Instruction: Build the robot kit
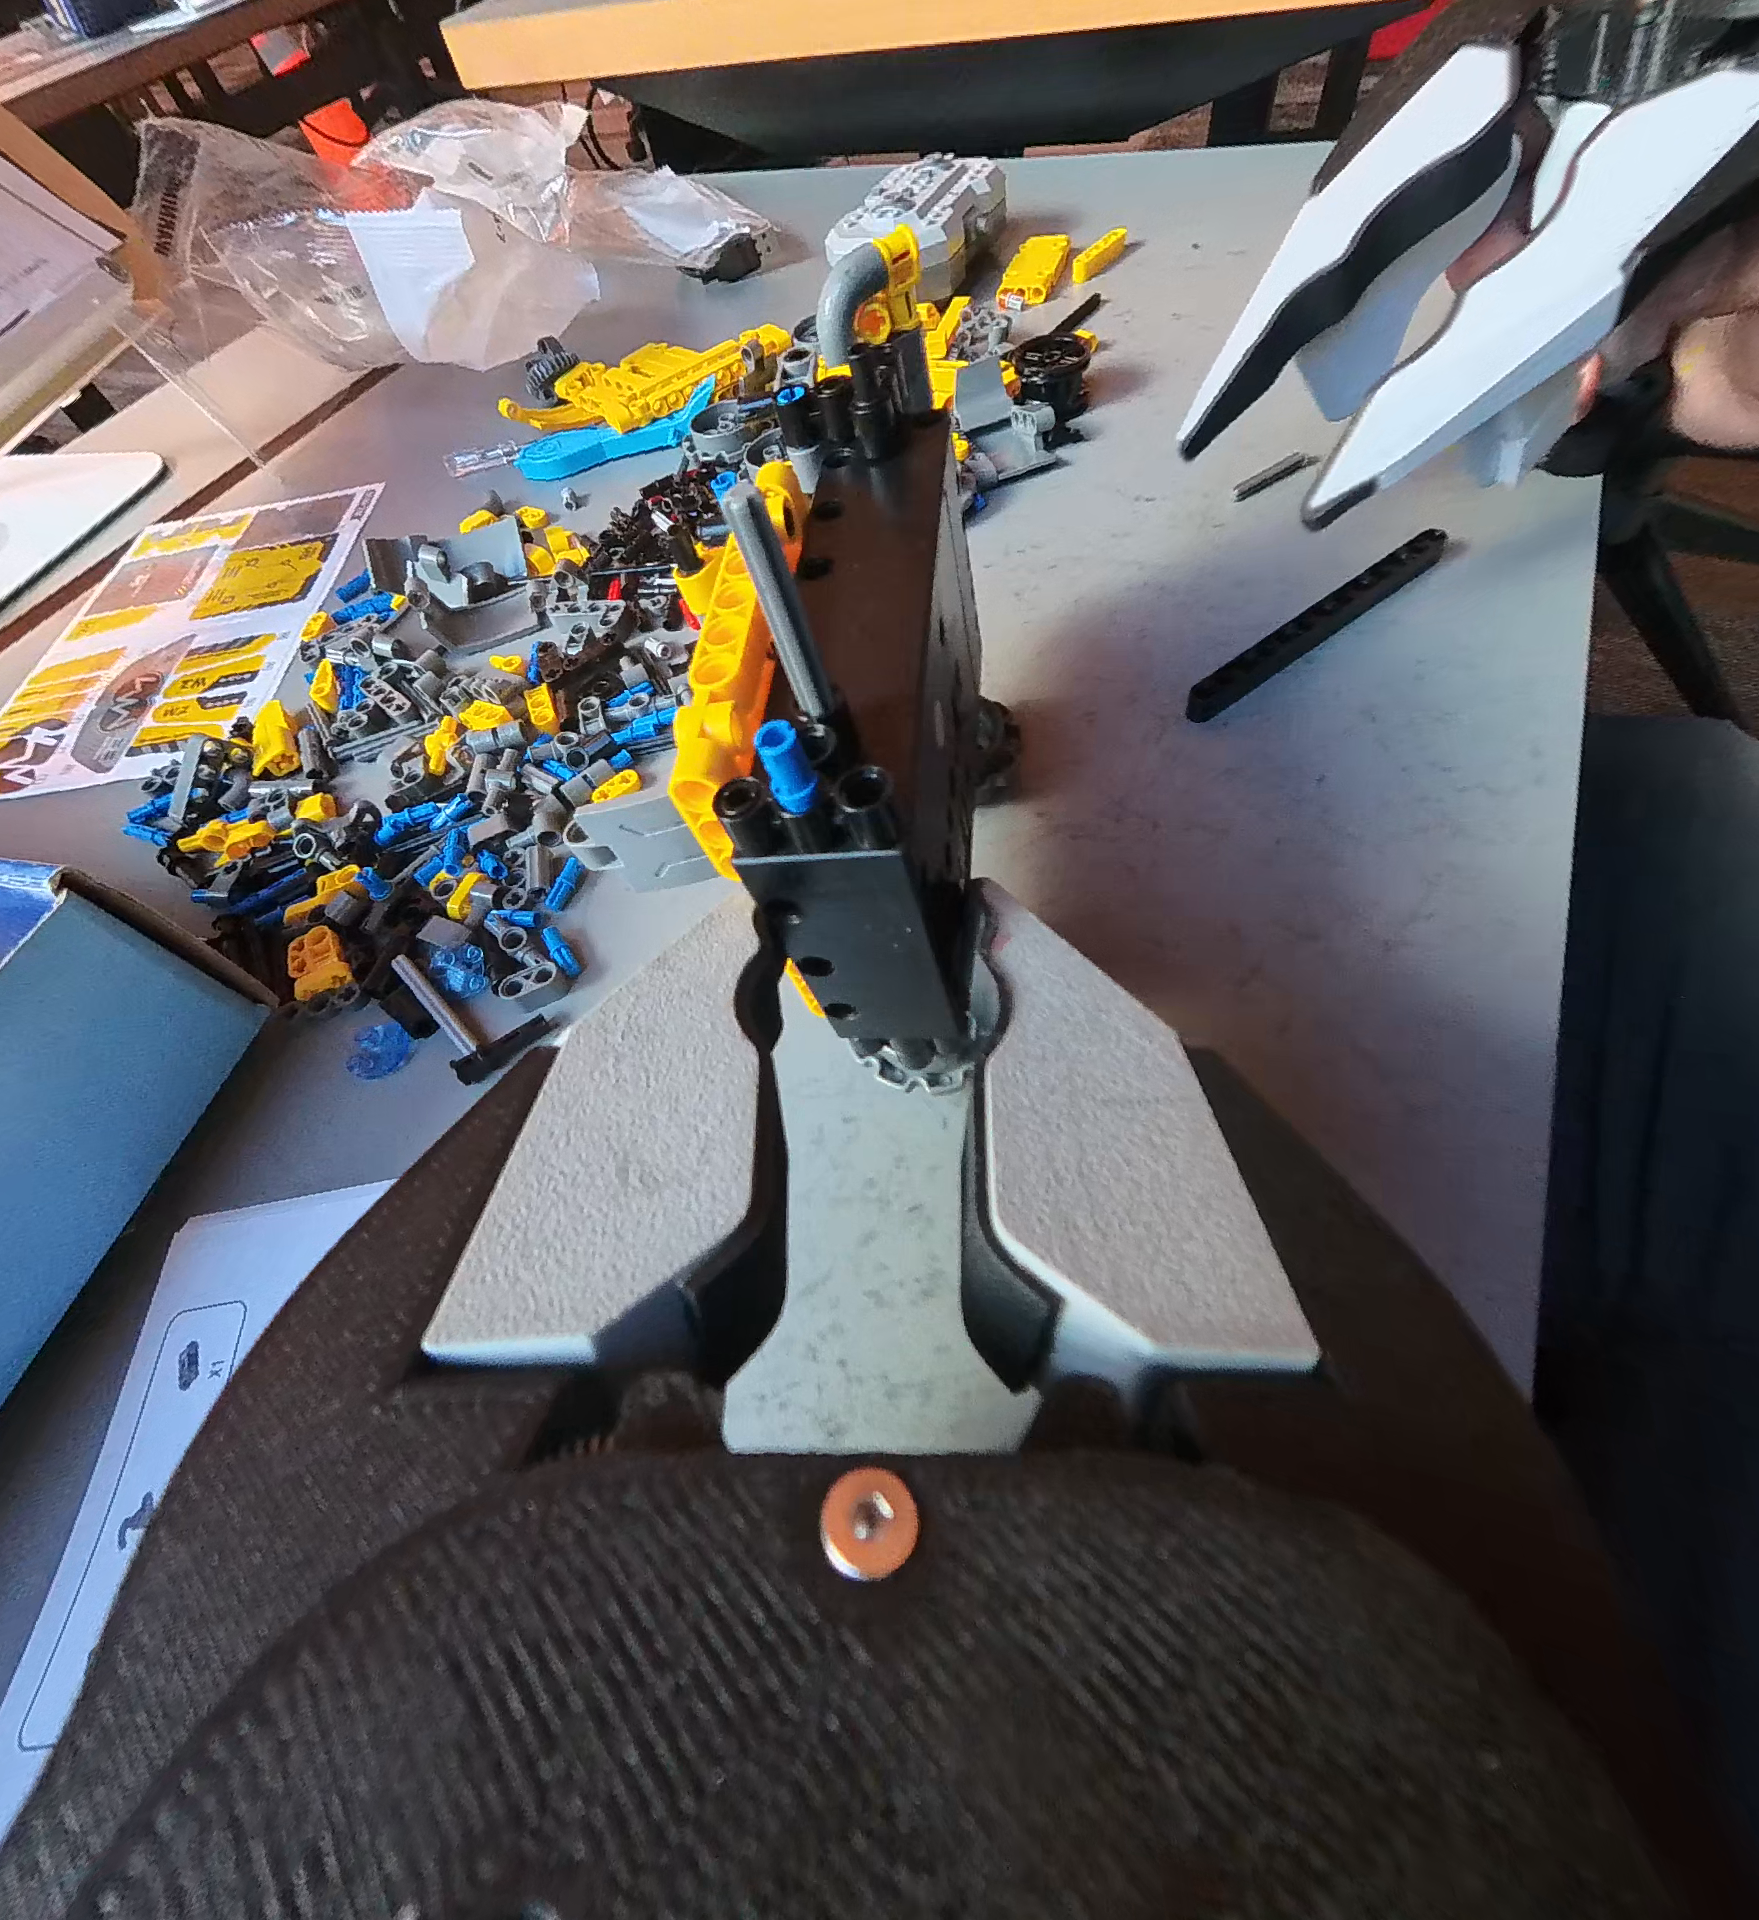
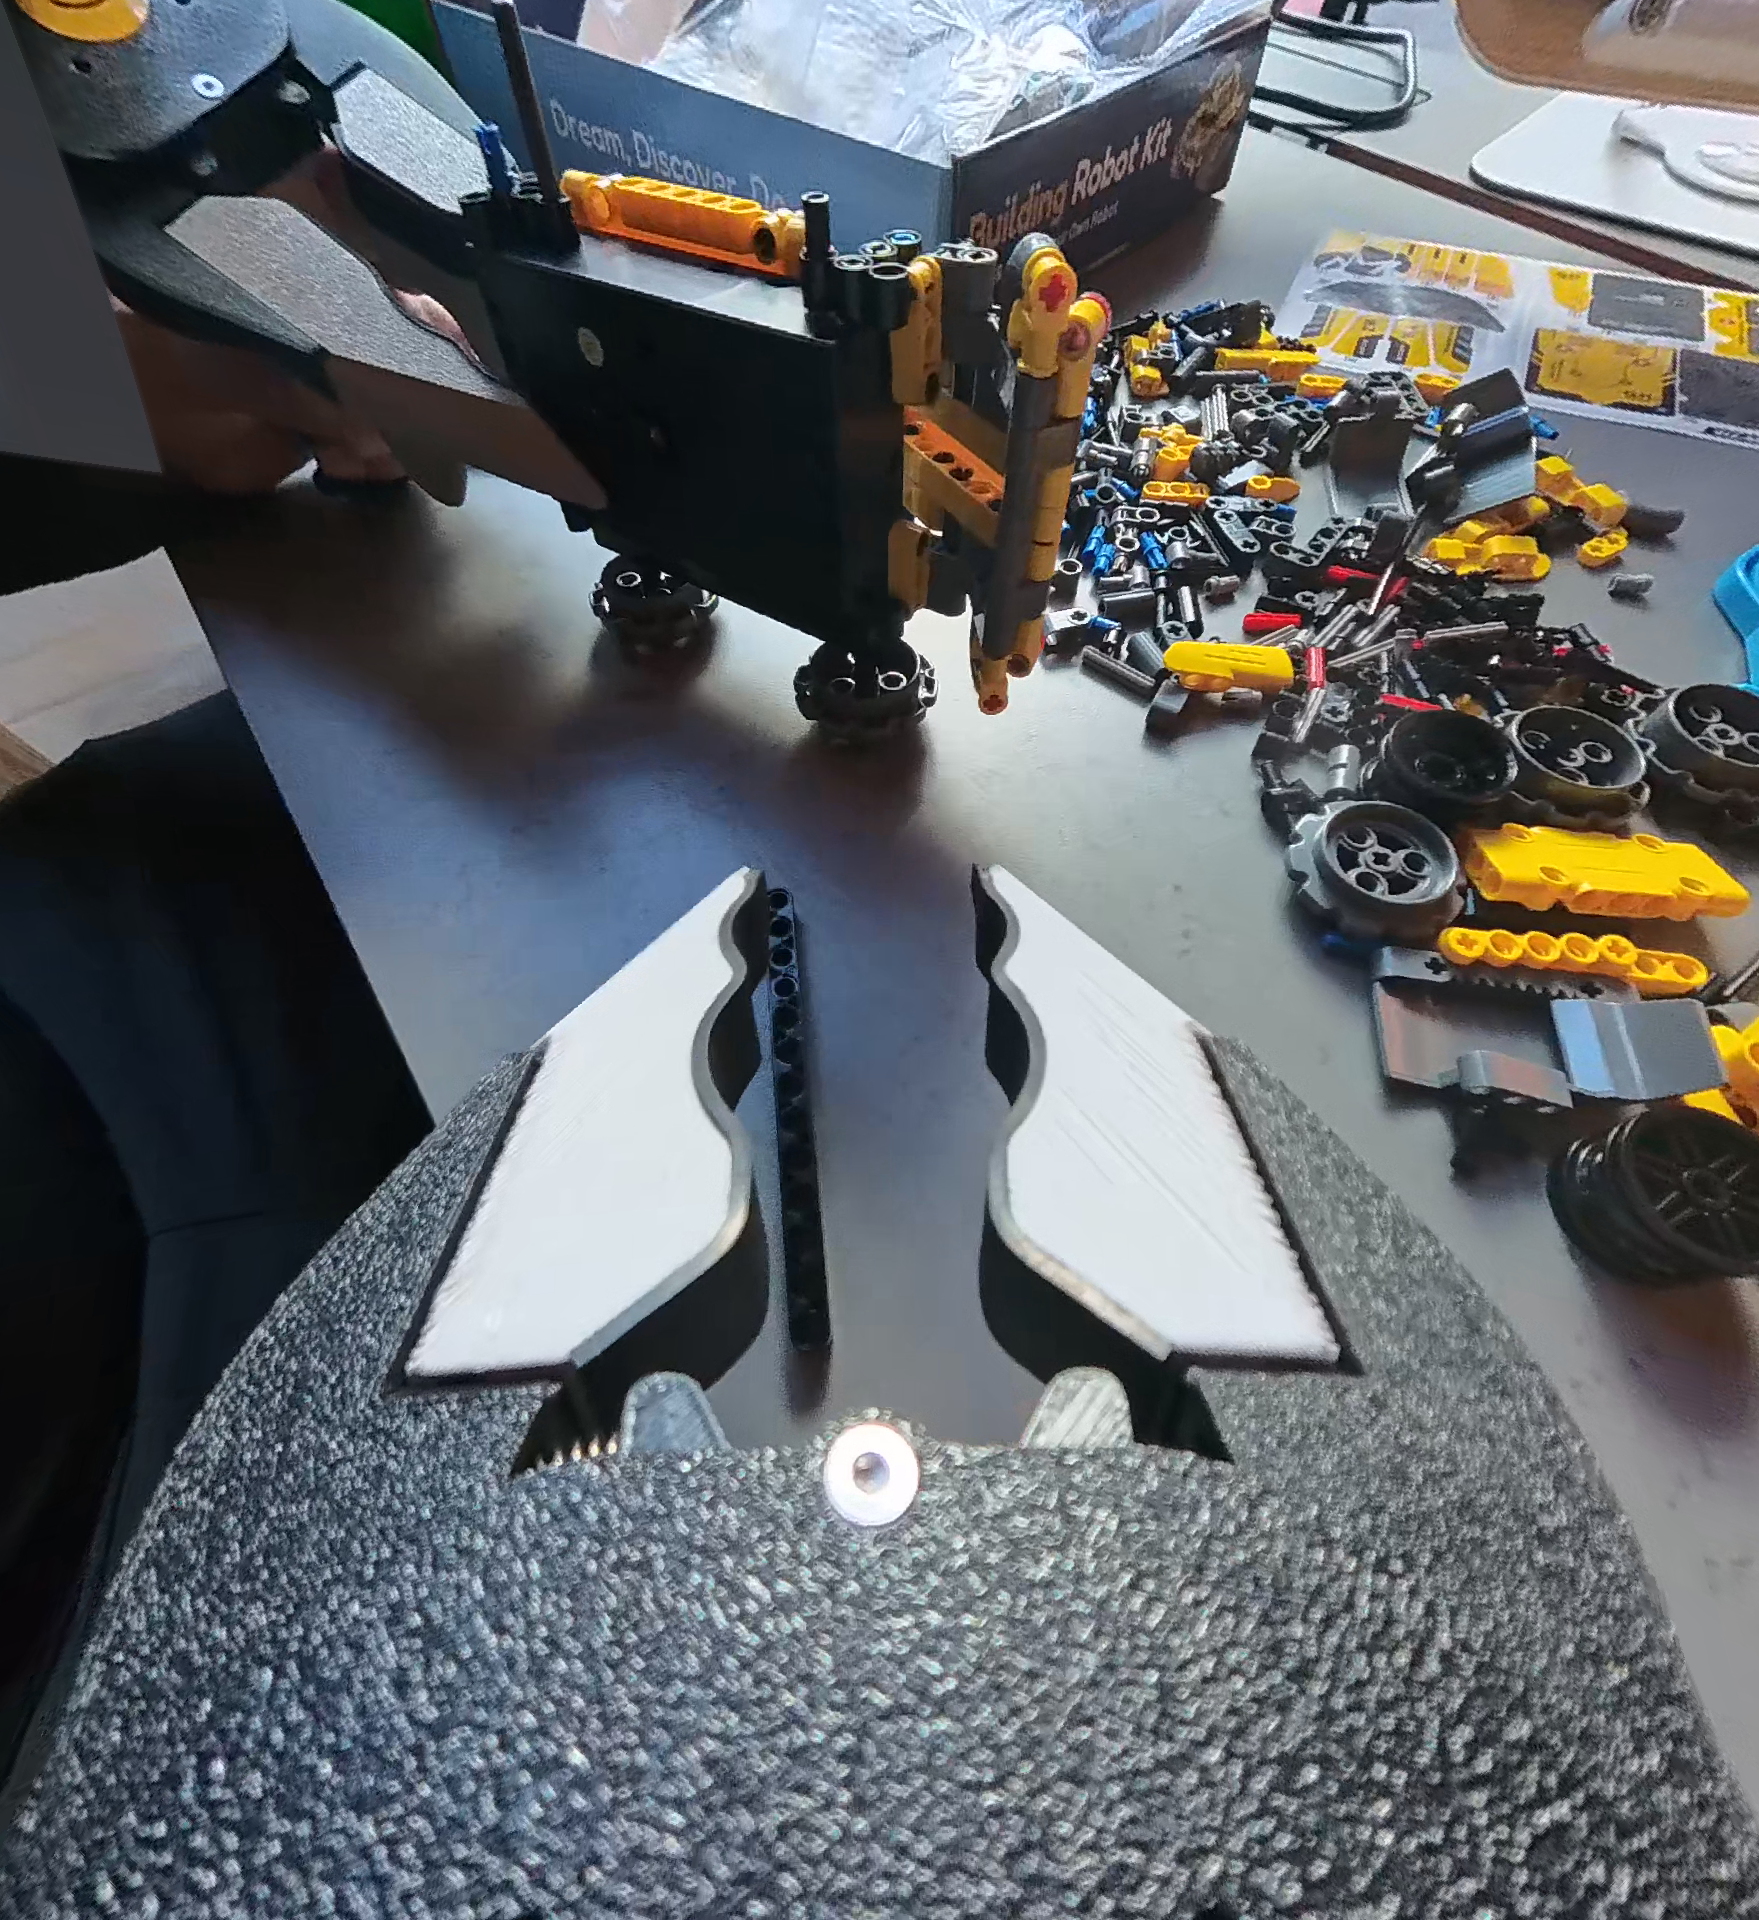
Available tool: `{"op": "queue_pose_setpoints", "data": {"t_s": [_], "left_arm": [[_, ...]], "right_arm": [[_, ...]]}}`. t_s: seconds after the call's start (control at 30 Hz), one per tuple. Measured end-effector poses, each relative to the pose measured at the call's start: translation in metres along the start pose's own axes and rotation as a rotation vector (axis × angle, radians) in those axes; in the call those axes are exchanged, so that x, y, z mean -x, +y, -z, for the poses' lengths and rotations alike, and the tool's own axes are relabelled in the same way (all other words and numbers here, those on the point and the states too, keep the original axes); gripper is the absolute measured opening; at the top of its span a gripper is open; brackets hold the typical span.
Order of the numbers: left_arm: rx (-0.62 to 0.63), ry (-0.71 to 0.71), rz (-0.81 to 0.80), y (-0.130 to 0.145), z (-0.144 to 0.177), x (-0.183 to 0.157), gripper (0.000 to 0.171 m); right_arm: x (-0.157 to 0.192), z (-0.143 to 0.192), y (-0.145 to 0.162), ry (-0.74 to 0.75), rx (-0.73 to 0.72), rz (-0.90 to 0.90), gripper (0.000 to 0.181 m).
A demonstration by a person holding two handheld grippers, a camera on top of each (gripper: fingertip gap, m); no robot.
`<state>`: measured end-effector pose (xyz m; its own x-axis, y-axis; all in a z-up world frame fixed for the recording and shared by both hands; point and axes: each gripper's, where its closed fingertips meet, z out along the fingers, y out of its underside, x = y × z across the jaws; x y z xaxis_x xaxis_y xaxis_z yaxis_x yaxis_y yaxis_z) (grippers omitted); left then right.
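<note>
Black and yellow, the half-built brick vehicle [image 1: 854, 665] stands on the grey table [image 1: 1270, 935], its near end clamped in the left gripper [image 1: 870, 966]. To its right the right gripper [image 2: 864, 904] hovers, jaws spread wide over a long black beam [image 2: 797, 1122]. Loose bricks [image 1: 439, 748] lie heaped at left.

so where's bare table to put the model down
Bare table lies between the held black-and-yellow model and the open right claw, beside the black beam. Past the model, the loose parts pile and wheels crowd it.
</note>
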<state>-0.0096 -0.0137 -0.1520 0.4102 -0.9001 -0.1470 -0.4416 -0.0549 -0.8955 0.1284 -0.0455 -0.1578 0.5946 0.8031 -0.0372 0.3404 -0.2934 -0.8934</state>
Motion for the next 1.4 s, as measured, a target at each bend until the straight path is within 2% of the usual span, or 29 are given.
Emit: {"op": "queue_pose_setpoints", "data": {"t_s": [0.23, 0.33, 0.5, 0.53, 0.6, 0.67, 0.73, 0.77, 0.87, 0.9, 1.0, 1.1, 1.3, 1.4], "left_arm": [[0.0, -0.004, -0.004, 0.0, -0.001, 0.001, 0.03], [0.0, -0.007, -0.011, 0.0, -0.001, 0.001, 0.03], [0.0, -0.005, -0.011, -0.001, -0.001, 0.001, 0.03], [0.0, -0.005, -0.011, -0.001, -0.001, 0.0, 0.03], [0.0, -0.005, -0.012, -0.001, -0.001, 0.0, 0.03], [0.0, -0.004, -0.012, -0.001, -0.001, 0.0, 0.03], [0.0, -0.005, -0.011, -0.001, -0.001, 0.001, 0.03], [0.0, -0.005, -0.011, -0.001, -0.001, 0.001, 0.03], [0.0, -0.006, -0.011, -0.001, -0.001, 0.001, 0.03], [0.0, -0.006, -0.012, -0.001, -0.001, 0.001, 0.03], [0.0, -0.004, -0.012, -0.001, -0.001, 0.0, 0.03], [0.0, -0.001, -0.01, -0.001, -0.001, 0.0, 0.03], [0.0, -0.002, -0.01, -0.001, -0.002, 0.001, 0.03], [-0.001, -0.003, -0.015, -0.001, -0.001, 0.0, 0.03]], "right_arm": [[0.001, 0.006, -0.006, 0.013, -0.05, 0.014, 0.041], [-0.004, 0.016, -0.007, 0.025, -0.08, -0.029, 0.048], [-0.054, 0.073, 0.016, 0.269, -0.135, -0.162, 0.029], [-0.065, 0.084, 0.028, 0.322, -0.109, -0.205, 0.024], [-0.081, 0.098, 0.055, 0.385, -0.023, -0.286, 0.027], [-0.077, 0.097, 0.065, 0.34, 0.021, -0.324, 0.046], [-0.068, 0.089, 0.066, 0.284, 0.055, -0.3, 0.047], [-0.064, 0.084, 0.066, 0.264, 0.082, -0.269, 0.046], [-0.056, 0.069, 0.068, 0.216, 0.158, -0.175, 0.014], [-0.054, 0.065, 0.07, 0.199, 0.188, -0.16, 0.012], [-0.053, 0.058, 0.077, 0.183, 0.279, -0.11, 0.018], [-0.059, 0.061, 0.077, 0.203, 0.317, -0.078, 0.017], [-0.05, 0.054, 0.069, 0.139, 0.337, -0.07, 0.019], [-0.053, 0.05, 0.072, 0.144, 0.395, -0.068, 0.02]]}}
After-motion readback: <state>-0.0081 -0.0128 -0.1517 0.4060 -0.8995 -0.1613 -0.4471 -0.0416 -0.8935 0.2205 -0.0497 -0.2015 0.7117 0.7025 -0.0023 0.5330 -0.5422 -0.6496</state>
